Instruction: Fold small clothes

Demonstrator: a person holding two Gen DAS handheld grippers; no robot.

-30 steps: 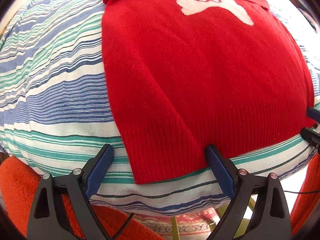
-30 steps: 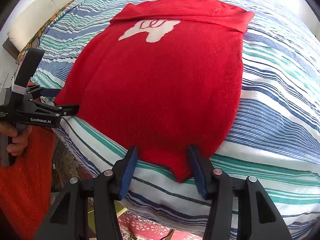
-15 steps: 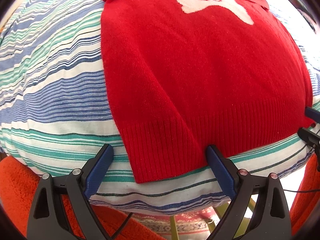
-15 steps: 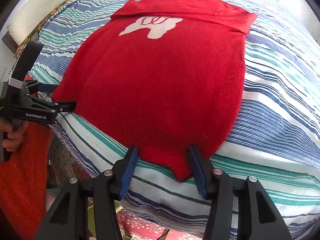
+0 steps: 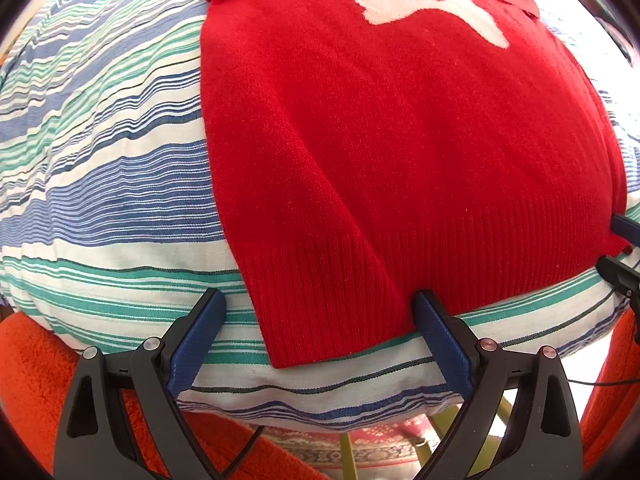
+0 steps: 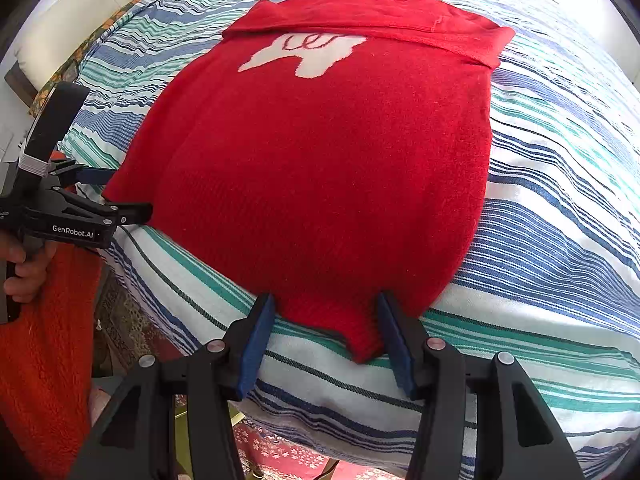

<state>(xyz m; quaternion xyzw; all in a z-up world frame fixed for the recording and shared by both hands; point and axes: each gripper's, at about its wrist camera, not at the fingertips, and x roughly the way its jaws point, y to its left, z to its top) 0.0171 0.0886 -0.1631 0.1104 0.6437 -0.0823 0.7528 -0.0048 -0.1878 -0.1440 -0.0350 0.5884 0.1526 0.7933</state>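
A bed covered by a white sheet with blue, green and dark stripes fills most of both views, brightly lit, with the far right washed out by strong light. Beyond its far left edge runs a pale cream padded headboard or cushion with a floral-patterned strip of fabric beside it. Under the near edge lies a red patterned rug, crossed by yellow-green metal legs.

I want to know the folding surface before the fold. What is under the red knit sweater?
The red knit sweater lies flat on a blue, green and white striped sheet, which shows all around it. Anything directly beneath the sweater is covered.
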